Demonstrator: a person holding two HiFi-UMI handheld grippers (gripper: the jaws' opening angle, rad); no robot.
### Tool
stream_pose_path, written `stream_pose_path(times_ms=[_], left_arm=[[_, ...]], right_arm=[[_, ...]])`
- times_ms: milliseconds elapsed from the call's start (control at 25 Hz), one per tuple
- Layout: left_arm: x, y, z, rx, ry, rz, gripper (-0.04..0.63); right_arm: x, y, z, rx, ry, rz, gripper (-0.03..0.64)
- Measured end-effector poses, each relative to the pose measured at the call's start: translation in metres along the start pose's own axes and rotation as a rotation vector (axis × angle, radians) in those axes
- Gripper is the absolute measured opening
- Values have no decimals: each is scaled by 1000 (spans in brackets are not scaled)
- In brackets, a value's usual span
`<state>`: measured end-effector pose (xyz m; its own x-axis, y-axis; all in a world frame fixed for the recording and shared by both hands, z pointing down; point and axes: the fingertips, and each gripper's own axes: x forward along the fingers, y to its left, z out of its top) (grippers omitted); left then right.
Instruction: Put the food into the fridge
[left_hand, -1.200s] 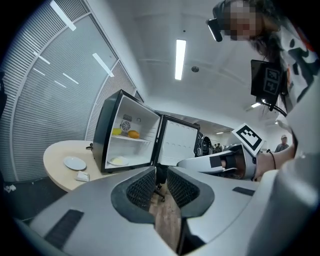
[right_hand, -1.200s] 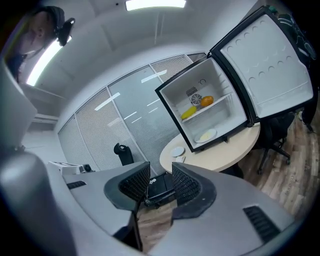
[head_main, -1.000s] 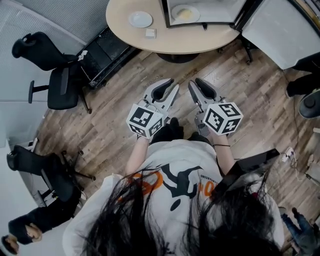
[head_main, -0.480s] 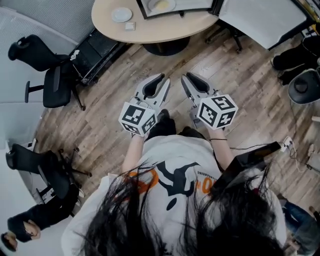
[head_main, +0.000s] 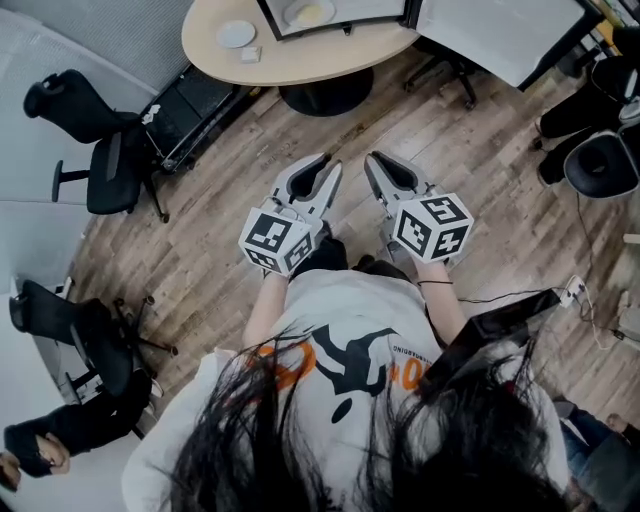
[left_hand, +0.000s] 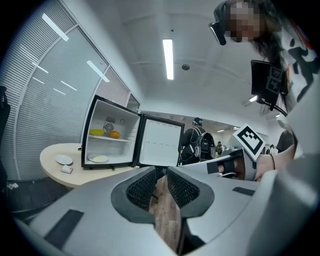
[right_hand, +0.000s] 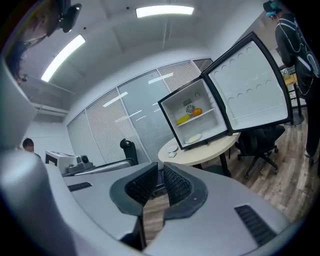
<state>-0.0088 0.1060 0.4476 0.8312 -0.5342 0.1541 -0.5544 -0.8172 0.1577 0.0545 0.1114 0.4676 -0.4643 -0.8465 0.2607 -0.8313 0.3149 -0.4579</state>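
Both grippers hover over the wood-plank floor (head_main: 480, 160), pointing toward twelve o'clock. The left gripper (head_main: 323, 166) is clenched, with nothing between its black ribbed pads (left_hand: 142, 187). The right gripper (head_main: 375, 160) is clenched too, and just as empty. Dead ahead at twelve, the small black fridge with a white interior (left_hand: 125, 125) stands on the round beige table (head_main: 320, 58) with its door (left_hand: 159, 145) swung wide. Food's already inside: a yellow fruit (left_hand: 97, 132) and a round orange fruit (left_hand: 115, 134) on the shelf, and a plate of pale food (left_hand: 98, 159) on the floor below. An empty white plate (head_main: 236, 34) sits on the table at eleven o'clock, with a small white block (head_main: 250, 54) just beside it.
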Motion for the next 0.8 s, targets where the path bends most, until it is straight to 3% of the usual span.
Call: stream_pose_path(times_ms=[800], left_arm=[[-20,-15,4,30,-31,23,72]], right_arm=[[-14,20,-2,-27,-18,45,41]])
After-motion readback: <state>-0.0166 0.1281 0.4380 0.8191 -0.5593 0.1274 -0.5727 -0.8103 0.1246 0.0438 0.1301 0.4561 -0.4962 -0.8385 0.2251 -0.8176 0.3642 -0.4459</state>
